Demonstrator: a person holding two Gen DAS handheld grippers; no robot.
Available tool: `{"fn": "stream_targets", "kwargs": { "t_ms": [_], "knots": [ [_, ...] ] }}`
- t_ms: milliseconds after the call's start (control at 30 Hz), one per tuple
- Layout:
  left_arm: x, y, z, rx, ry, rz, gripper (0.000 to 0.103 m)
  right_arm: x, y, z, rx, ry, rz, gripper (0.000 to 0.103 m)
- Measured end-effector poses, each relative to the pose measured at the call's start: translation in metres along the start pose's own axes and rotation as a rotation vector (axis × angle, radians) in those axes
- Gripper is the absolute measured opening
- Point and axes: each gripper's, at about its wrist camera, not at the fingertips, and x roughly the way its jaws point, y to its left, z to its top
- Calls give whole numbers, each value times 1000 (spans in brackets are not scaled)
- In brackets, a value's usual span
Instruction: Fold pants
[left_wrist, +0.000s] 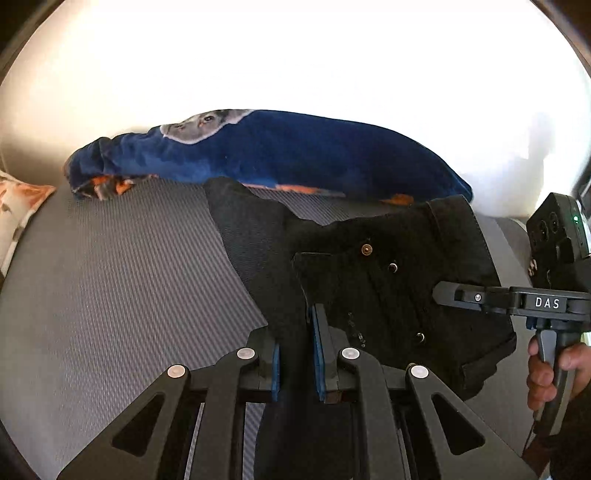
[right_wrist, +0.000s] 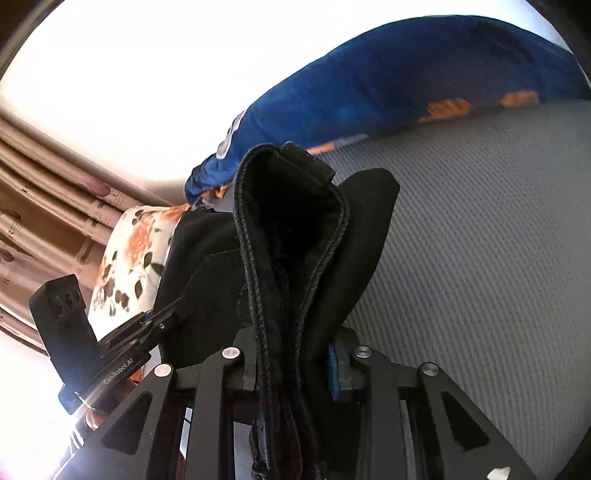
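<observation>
pants (left_wrist: 388, 280): 1 | hand-held gripper: 2, left (left_wrist: 295, 354), right (right_wrist: 295, 354), both clamping pants

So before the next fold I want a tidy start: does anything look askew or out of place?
The black pants hang bunched between both grippers, not flat. Behind them a blue blanket lies rumpled on the grey mattress.

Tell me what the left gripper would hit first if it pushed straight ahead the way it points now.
Probably the black pants it already grips: the left gripper points into the cloth. Past that lies the grey ribbed mattress, then the blue blanket. Depth is unclear.
</observation>
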Motion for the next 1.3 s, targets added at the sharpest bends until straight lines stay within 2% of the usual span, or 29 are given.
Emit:
{"fn": "stream_targets", "kwargs": {
  "t_ms": [167,300,367,433,467,567,633,767,867,1033,1200,1300],
  "knots": [
    [30,18,12,-21,8,0,15,16,-6,23,-9,-8,-22,24],
    [60,34,2,-22,65,64,18,29,-24,23,3,-13,-76,25],
    [71,44,-7,-42,89,66,24,36,-32,20,-19,-9,-167,34],
    [76,48,-13,-50,86,74,34,42,-38,14,-45,2,-247,48],
    [77,48,-14,-45,81,77,34,43,-39,10,-64,-3,-270,50],
    [80,44,-16,-24,63,110,43,41,-44,4,-70,-33,-275,53],
    [81,40,-17,-11,54,155,56,39,-44,1,-68,-43,-275,54],
    [77,35,-17,-10,68,202,58,35,-37,-6,-77,-48,-312,63],
    [62,24,-22,-2,66,226,63,23,-22,-9,-99,-69,-348,68],
    [22,3,-40,27,14,271,75,-6,12,-32,-164,-153,-401,86],
    [-21,-14,-67,3,-23,302,78,-28,50,-70,-229,-201,-455,96],
    [-45,-21,-86,-21,-47,330,78,-35,65,-93,-230,-208,-459,101]
  ]
}}
